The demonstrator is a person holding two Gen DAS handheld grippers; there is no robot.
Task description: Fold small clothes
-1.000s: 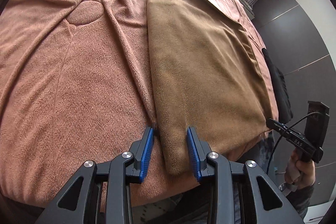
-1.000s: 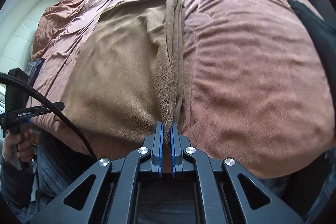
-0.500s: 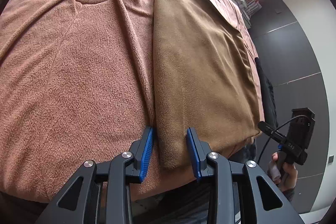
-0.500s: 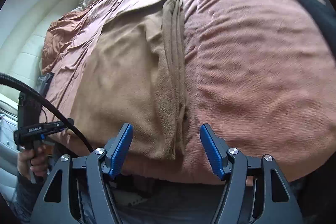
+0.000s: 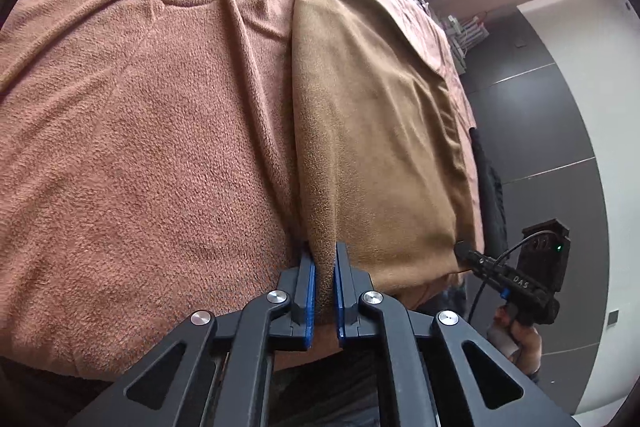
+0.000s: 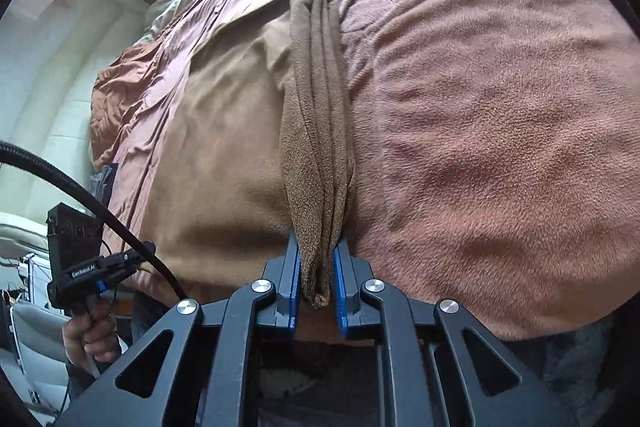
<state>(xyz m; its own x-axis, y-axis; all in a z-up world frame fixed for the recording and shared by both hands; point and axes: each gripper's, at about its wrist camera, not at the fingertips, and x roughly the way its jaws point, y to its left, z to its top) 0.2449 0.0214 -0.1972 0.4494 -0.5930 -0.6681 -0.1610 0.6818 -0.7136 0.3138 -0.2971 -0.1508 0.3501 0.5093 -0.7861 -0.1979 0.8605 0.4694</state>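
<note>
Tan-brown fleece cloth (image 5: 372,131) already folded to narrow panel, lying on pink-brown fleece bed cover (image 5: 140,147). Left claw (image 5: 323,279) clenched on near corner; right claw (image 6: 316,275) closing onto bunched layered edge. Cross fold still left.

The folded tan fleece cloth (image 5: 380,131) lies on the pinkish-brown fleece blanket (image 5: 140,147) covering the bed, at the bed's near edge. The left claw (image 5: 325,287) pinches the cloth's near left corner; the right claw (image 6: 316,279), its jaws closing, clamps the near right corner's bunched layers.
</note>
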